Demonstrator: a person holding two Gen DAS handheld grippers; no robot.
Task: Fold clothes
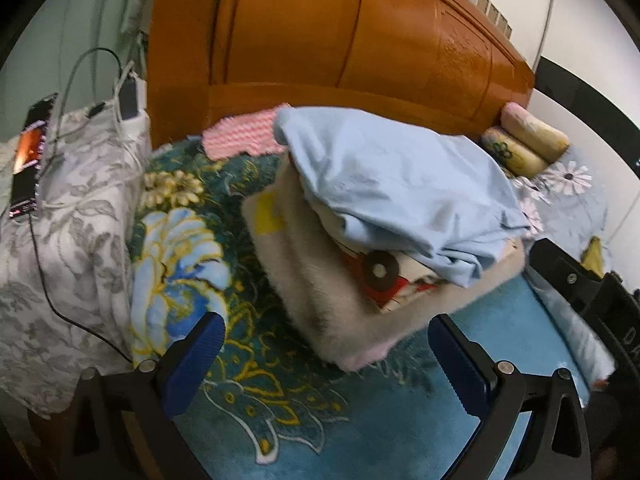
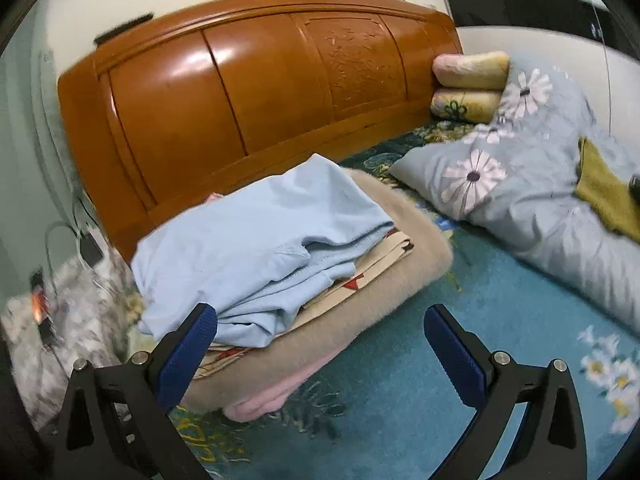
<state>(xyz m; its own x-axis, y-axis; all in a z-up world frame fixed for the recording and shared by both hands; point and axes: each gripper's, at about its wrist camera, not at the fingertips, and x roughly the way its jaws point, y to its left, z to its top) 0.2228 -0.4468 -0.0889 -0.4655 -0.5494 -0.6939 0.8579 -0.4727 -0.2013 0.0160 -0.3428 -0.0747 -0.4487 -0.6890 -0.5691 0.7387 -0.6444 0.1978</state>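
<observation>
A folded light blue garment (image 1: 400, 184) lies on top of a stack: a cream printed cloth (image 1: 404, 280) under it, then a thick beige blanket (image 1: 320, 304) with a pink layer at the bottom. The stack rests on the teal floral bedspread (image 1: 192, 248). The stack also shows in the right wrist view, with the blue garment (image 2: 256, 240) above the beige blanket (image 2: 400, 264). My left gripper (image 1: 326, 344) is open and empty just in front of the stack. My right gripper (image 2: 320, 332) is open and empty, its left finger by the stack's near edge.
An orange wooden headboard (image 1: 340, 40) stands behind. A grey floral quilt (image 2: 540, 184) with a yellow cloth (image 2: 608, 196) lies at right, rolled pillows (image 2: 472, 84) at the headboard. A bedside stand with cables, a charger (image 1: 128, 100) and a dark packet (image 1: 30, 152) is at left.
</observation>
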